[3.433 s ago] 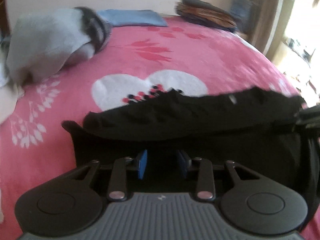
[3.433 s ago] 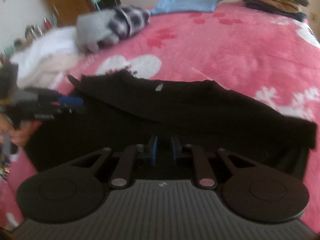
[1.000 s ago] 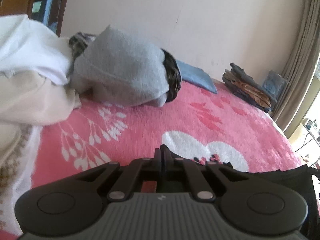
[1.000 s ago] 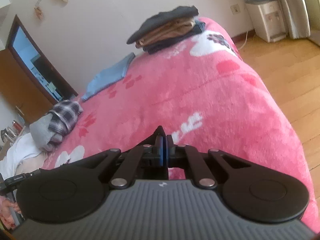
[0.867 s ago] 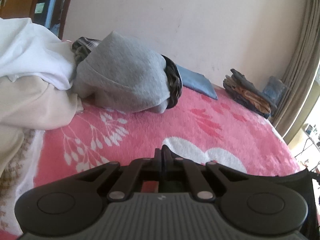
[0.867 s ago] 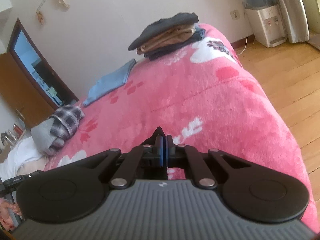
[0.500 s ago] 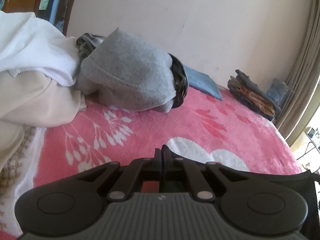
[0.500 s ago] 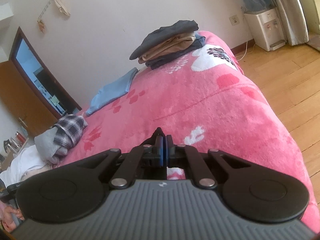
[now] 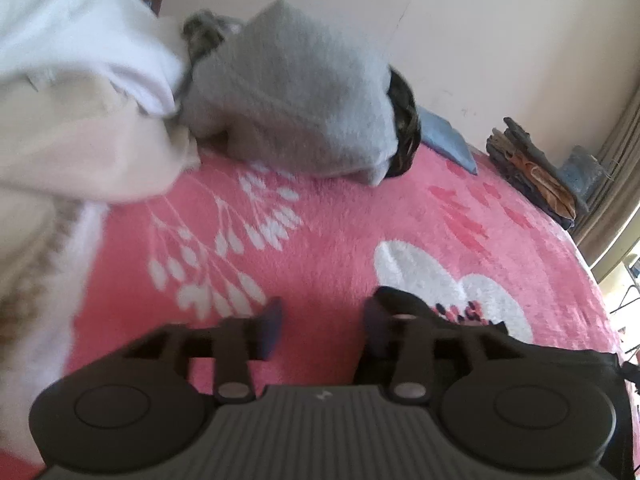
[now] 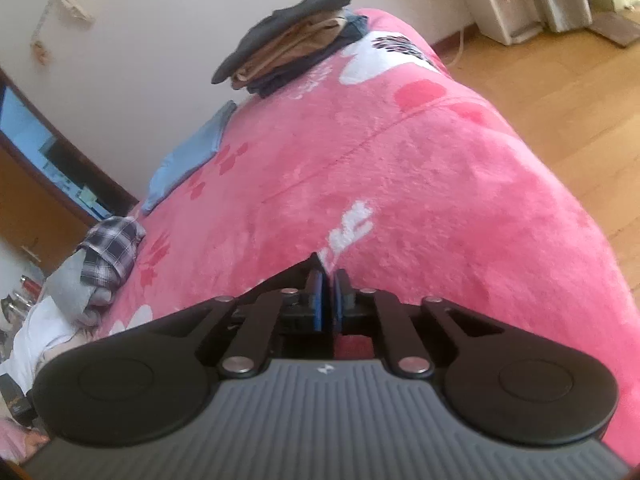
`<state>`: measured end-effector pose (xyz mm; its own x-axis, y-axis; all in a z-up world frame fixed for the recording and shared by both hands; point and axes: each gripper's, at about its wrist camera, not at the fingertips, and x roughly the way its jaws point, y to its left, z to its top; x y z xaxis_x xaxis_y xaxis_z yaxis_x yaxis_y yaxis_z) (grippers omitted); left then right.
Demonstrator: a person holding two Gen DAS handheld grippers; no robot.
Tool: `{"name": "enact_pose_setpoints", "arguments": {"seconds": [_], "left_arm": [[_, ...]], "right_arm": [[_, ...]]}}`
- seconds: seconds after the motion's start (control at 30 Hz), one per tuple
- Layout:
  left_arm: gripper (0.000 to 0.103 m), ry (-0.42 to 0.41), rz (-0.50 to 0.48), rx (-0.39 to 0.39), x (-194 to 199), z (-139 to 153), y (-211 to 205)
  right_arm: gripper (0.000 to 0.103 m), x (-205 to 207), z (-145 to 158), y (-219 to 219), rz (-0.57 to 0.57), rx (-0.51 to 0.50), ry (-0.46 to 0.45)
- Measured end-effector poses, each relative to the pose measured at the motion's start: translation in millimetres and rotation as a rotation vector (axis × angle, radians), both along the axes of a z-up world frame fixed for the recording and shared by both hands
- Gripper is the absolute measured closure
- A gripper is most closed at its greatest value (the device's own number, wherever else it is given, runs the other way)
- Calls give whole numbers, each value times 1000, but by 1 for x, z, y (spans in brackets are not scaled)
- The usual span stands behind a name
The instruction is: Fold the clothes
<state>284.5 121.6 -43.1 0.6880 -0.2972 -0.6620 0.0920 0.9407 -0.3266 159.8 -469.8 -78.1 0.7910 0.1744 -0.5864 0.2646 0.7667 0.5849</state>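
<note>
The black garment (image 9: pixel 400 298) lies on the pink blanket (image 9: pixel 340 240), one corner draped over the right finger of my left gripper (image 9: pixel 324 322) and the rest running off to the right. Those jaws are opening and stand well apart, with only blanket between them. In the right wrist view, my right gripper (image 10: pixel 330 300) is opening too. A thin gap shows between its blue pads (image 10: pixel 318 304), and a tip of the black garment (image 10: pixel 310 268) leans on the left one, unpinched.
A grey sweater (image 9: pixel 304 96) with a plaid shirt (image 10: pixel 112 248) and white and cream clothes (image 9: pixel 80 100) are heaped to the left. A folded blue cloth (image 10: pixel 192 156) and a stack of folded clothes (image 10: pixel 292 52) sit at the bed's far end. The wooden floor (image 10: pixel 560 92) drops away to the right.
Both grippers were shut on corners of the black garment; now both have parted, the left widely, the right by a slit. The left view has also dipped toward the blanket.
</note>
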Motion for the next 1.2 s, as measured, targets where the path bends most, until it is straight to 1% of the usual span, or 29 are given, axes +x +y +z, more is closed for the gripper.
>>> {"name": "enact_pose_setpoints", "arguments": {"seconds": [0.03, 0.07, 0.1, 0.2, 0.27, 0.4, 0.5, 0.63, 0.77, 0.87, 0.97, 1.07, 1.2], "left_arm": [[51, -4, -5, 4, -4, 6, 3], [50, 2, -12, -4, -8, 12, 7], [50, 8, -19, -12, -12, 17, 11], [50, 32, -30, -36, -32, 36, 24], [50, 46, -48, -67, -48, 50, 32], [49, 75, -98, -126, -87, 72, 46], [48, 118, -113, -164, -117, 74, 52], [48, 180, -116, -198, -151, 63, 54], [48, 240, -104, -225, -178, 50, 56], [48, 273, -93, -216, -191, 41, 59], [48, 290, -107, -198, -202, 36, 59], [48, 305, -90, -192, -209, 30, 61], [49, 291, -76, -149, -211, 22, 60]], "right_arm": [[81, -5, 6, -1, -1, -12, 2], [73, -12, 11, -3, -4, -17, 0], [71, -22, 17, -6, -10, -14, -4], [71, -55, 29, -17, -40, 21, 3], [71, -81, 35, -24, -59, 57, 8], [70, -134, 42, -14, -39, 109, 13], [70, -173, 45, -2, -14, 147, 26], [70, -207, 32, 28, 25, 161, 70], [70, -222, 15, 41, 8, 198, 78], [70, -224, 11, 49, 44, 174, 82], [70, -222, 11, 57, 93, 131, 83], [70, -219, 11, 63, 129, 98, 83], [71, -218, 4, 63, 135, 93, 89]]}}
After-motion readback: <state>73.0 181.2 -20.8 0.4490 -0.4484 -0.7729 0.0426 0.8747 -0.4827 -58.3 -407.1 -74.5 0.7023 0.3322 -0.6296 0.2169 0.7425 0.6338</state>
